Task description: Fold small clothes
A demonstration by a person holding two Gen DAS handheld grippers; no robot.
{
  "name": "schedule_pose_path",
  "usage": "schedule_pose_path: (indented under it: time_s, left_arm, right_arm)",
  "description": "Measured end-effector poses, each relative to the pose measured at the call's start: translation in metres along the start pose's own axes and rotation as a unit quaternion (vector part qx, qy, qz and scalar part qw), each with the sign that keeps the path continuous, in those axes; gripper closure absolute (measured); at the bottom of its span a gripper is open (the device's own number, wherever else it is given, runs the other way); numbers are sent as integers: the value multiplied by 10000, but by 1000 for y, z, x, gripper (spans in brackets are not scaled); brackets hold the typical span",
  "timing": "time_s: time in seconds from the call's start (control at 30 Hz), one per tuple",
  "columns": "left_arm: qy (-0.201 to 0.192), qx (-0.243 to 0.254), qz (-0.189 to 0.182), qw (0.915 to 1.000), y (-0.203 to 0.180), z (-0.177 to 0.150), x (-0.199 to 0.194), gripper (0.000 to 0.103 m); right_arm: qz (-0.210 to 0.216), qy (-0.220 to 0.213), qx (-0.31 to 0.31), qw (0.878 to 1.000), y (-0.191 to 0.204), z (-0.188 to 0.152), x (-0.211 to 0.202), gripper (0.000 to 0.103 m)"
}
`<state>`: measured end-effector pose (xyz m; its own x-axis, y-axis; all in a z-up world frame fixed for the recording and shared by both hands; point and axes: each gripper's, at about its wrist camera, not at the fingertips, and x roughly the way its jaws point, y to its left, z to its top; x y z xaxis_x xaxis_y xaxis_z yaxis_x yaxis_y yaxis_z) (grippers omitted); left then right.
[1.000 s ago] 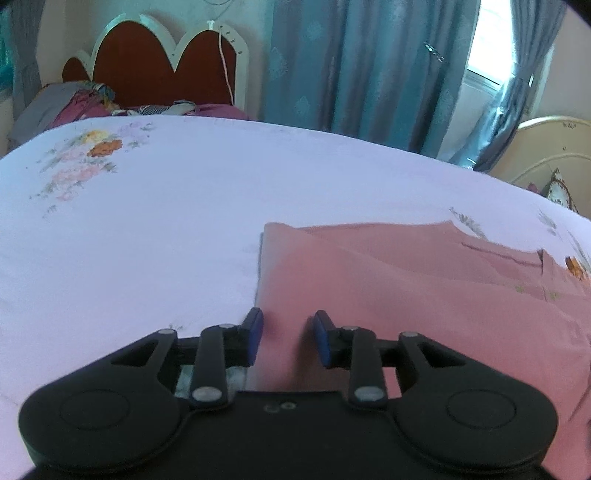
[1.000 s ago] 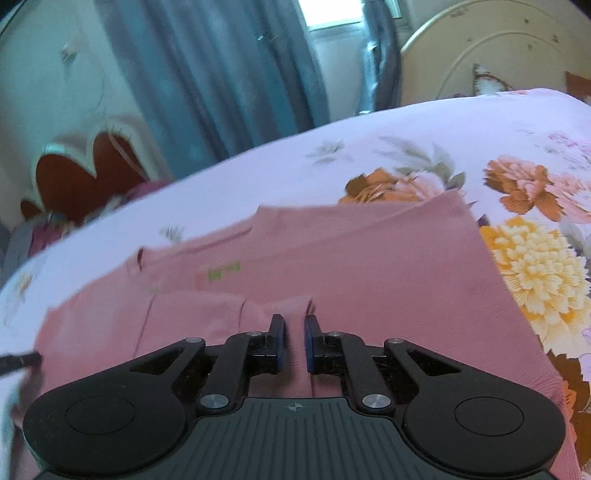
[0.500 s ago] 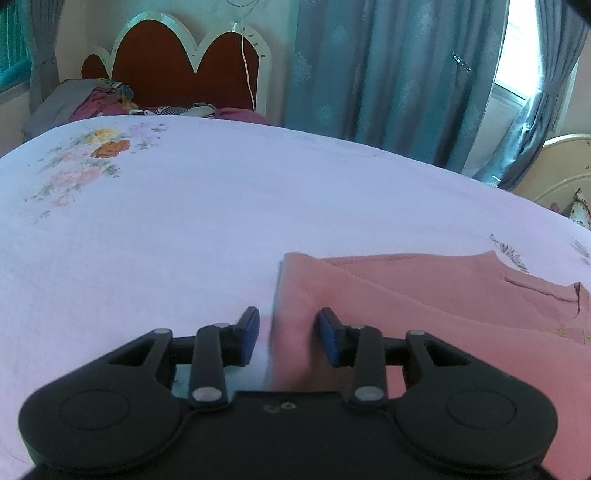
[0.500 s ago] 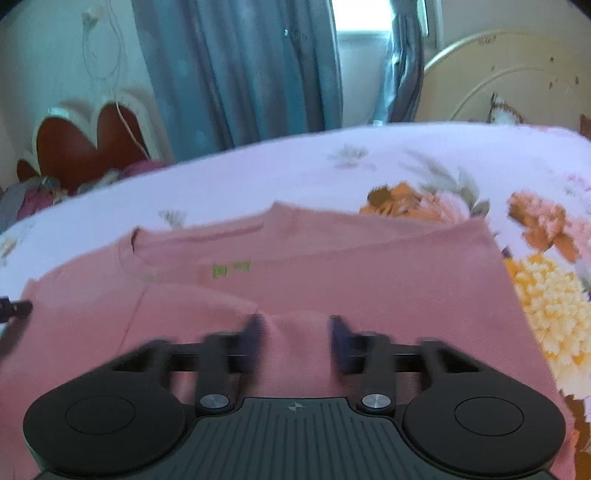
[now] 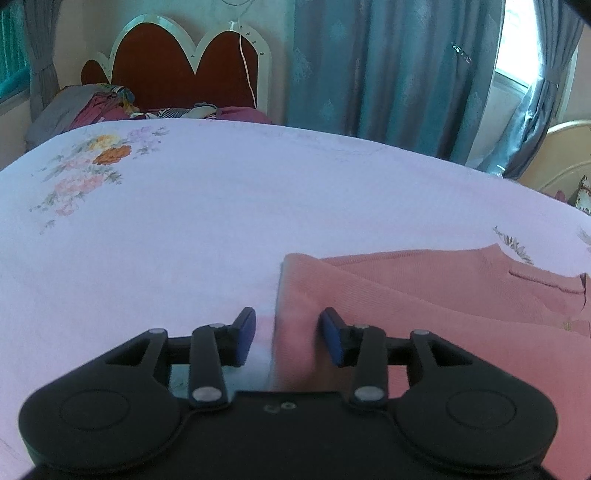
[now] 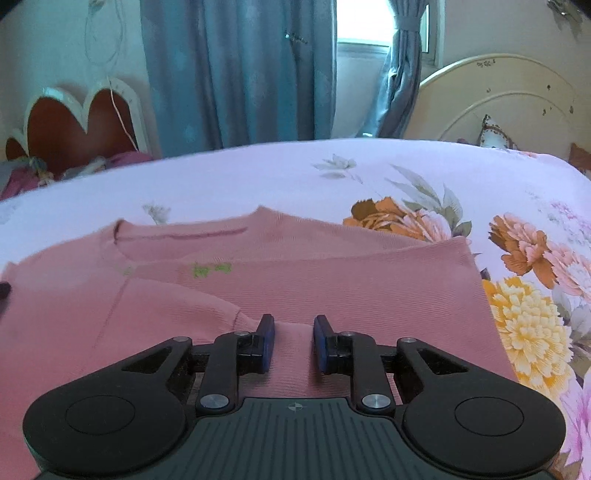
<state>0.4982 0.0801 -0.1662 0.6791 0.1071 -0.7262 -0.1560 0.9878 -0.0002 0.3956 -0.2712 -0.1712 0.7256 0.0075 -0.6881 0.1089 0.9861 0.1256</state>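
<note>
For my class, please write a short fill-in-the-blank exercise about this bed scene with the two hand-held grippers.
1. The shirt lying on the bed is ____ in colour.
2. The small marking on the shirt is ____.
3. The curtains behind the bed are ____.
4. The jaws of the left hand-held gripper stand ____.

Missing words: pink; green; blue; open

Home bedroom. Bed [image 5: 221, 221] with pale floral sheet fills both views. Behind the bed: scalloped red headboard [image 5: 184, 70] with white trim, clothes pile [image 5: 92, 107] at its foot. Right of the headboard, blue curtains [image 5: 388, 66] over a bright window [image 6: 364, 22]. Cream headboard [image 6: 498, 103] further right.
</note>
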Motion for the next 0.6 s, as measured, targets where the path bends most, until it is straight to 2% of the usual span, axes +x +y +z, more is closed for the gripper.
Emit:
schedule_pose_path:
  time_s: [0.1,0.13,0.2,0.23,0.53,0.6]
  left_arm:
    - [-2,51,13,10000,-2,-2,-6,63]
    - [-8,64,18,10000,-2,-3,-8,63]
    - [-30,82,23,10000,-1,-4,-12,63]
    - [-34,85,9,10000,-1,-4,-15,63]
    - [-193,243,-268,9992,-14,-12,-52,62]
    - [-172,303,-379,9987,-19,-19,-60,62]
  right_arm:
    - [188,-82,130,9997,0,6,-12,81]
    - [247,-78,133,9996,0,7,-14,78]
    - [325,-107,122,9993,3,8,-18,59]
    - [374,-137,114,9991,5,8,-20,46]
    - [567,-133,-247,9980,23,-2,-36,46]
    - [648,-62,-322,9974,26,-6,-37,58]
